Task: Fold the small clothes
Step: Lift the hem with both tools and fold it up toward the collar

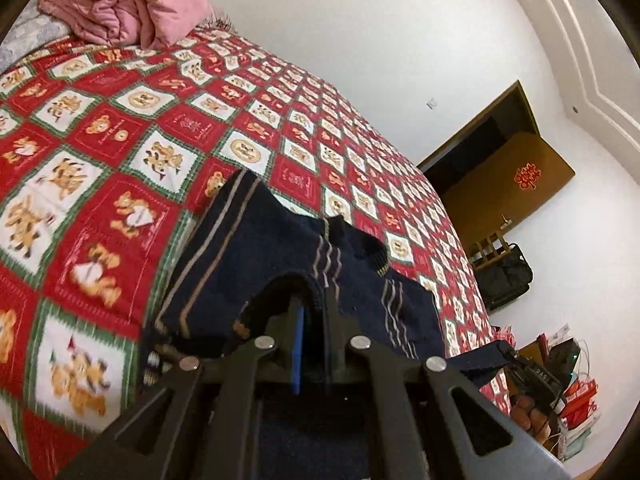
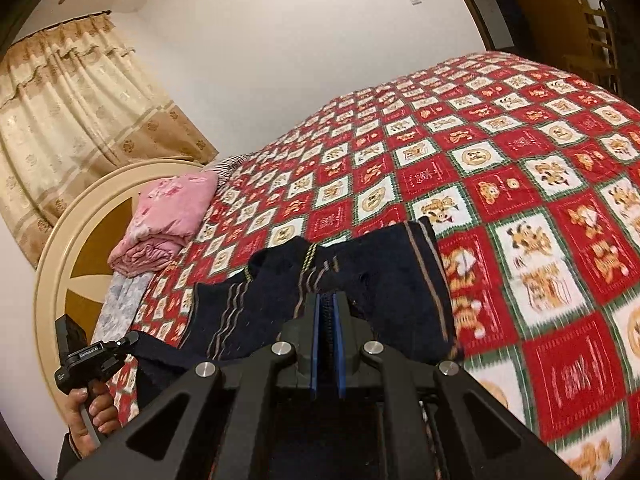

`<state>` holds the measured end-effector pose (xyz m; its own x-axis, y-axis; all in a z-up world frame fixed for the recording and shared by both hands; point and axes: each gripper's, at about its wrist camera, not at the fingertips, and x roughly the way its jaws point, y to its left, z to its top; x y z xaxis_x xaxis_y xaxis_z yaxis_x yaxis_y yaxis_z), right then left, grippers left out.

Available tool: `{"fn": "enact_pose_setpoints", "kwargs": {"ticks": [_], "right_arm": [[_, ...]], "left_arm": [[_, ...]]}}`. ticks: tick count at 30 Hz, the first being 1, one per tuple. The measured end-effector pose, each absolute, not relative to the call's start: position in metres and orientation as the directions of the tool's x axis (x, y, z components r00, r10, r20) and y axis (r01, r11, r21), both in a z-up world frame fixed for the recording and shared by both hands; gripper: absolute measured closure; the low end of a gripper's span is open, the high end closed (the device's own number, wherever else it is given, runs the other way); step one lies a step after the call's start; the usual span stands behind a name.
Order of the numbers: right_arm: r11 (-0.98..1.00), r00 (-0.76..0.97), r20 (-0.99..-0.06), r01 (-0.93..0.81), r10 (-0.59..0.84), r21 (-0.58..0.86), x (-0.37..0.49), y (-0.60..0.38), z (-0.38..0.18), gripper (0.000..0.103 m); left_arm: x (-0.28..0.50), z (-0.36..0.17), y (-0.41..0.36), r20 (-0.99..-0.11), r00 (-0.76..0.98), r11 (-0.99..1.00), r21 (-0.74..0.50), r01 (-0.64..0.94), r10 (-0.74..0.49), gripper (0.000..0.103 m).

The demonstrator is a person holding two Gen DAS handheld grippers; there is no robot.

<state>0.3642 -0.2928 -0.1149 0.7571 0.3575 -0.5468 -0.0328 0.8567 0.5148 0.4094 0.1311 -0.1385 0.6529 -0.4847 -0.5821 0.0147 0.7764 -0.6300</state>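
Claws left [image 1: 314, 312] and right [image 2: 328, 308] each pinch the navy sweater [image 1: 248, 256] tightly.

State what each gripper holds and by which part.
Both hold the navy sweater: left gripper and right gripper are each shut on its knit edge, apart.

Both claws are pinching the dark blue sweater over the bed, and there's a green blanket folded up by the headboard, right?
Almost. The folded blanket by the headboard is pink, not green; the right wrist view shows it clearly. The rest holds: the left claw and the right claw both pinch the dark blue sweater over the bed.
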Motion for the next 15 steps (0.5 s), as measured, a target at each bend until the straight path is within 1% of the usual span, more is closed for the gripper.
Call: {"fn": "enact_pose_setpoints", "kwargs": {"ticks": [7,13,15], "right_arm": [[0.863,0.717,-0.608,0.018,0.340,0.505,0.433,-0.296,-0.143,0.097],[0.865,0.694,-0.642,0.056,0.326,0.499,0.475,-0.301,-0.167,0.097],[0.870,0.691,-0.654,0.076,0.306,0.487,0.488,-0.305,-0.173,0.100]], "left_arm": [[0.465,-0.166,0.133,-0.625,0.616,0.771,-0.635,-0.045,-0.479,0.095],[0.494,-0.181,0.127,-0.651,0.590,0.772,-0.631,-0.072,-0.478,0.095],[0.499,-0.184,0.125,-0.660,0.585,0.777,-0.625,-0.080,-0.471,0.095]]}}
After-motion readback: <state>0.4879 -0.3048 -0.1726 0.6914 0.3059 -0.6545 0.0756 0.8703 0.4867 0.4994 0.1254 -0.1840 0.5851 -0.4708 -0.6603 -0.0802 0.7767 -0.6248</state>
